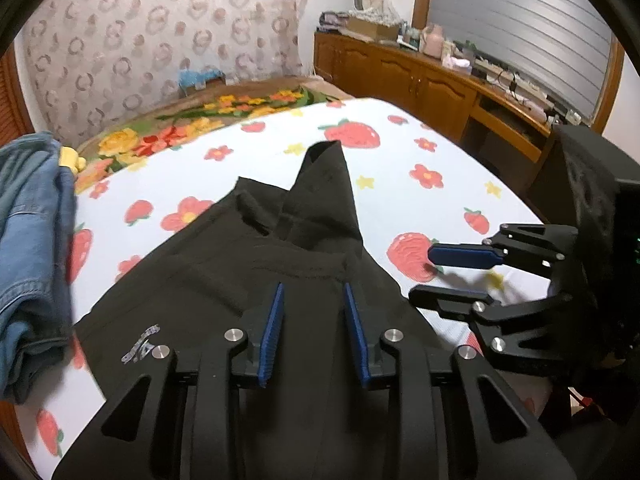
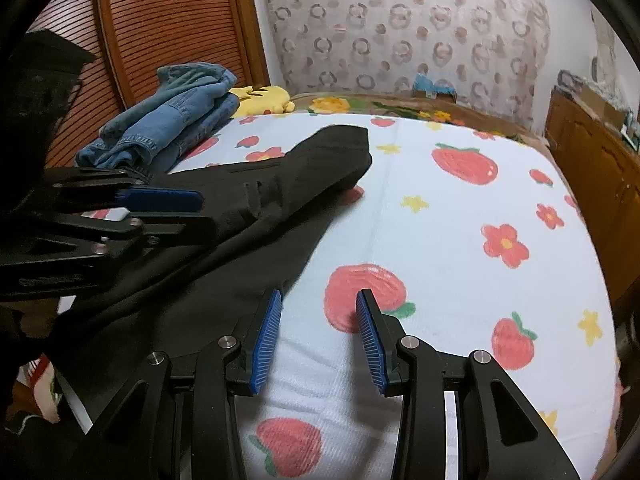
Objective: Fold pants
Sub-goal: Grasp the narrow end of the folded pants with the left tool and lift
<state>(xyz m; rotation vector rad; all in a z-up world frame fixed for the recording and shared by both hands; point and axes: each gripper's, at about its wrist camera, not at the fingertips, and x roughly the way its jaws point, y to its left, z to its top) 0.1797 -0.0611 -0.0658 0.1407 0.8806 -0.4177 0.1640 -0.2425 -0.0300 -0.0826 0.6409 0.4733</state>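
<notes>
Pants (image 1: 224, 264), black, spread on the strawberry-printed sheet (image 1: 400, 160), one folded end pointing toward the far side of the bed, a small light logo near the left edge.

Left wrist view first. Left gripper (image 1: 314, 332) over the dark cloth, jaws partly apart, nothing visibly pinched between the blue pads (image 1: 272, 336); looks released, though touching of cloth below cannot be told. Right gripper (image 1: 436, 276) at the right, beside the pants' edge, over the sheet, jaws apart and empty. Blue jeans (image 1: 28, 240) piled at the left, apart from the work.

Right wrist view next. Right gripper (image 2: 318, 336) over bare sheet, just beside the right edge of the pants (image 2: 248, 216), nothing between the pads. Left gripper (image 2: 192, 212) over the black cloth at the left.

Probably preparing the next fold. Better to lower both grippers to one matching edge, take only the layers meant to move, and close firmly before lifting. Good to carry the fold evenly, keeping the edge straight, to avoid dragging the sheet or making wrinkles.
</notes>
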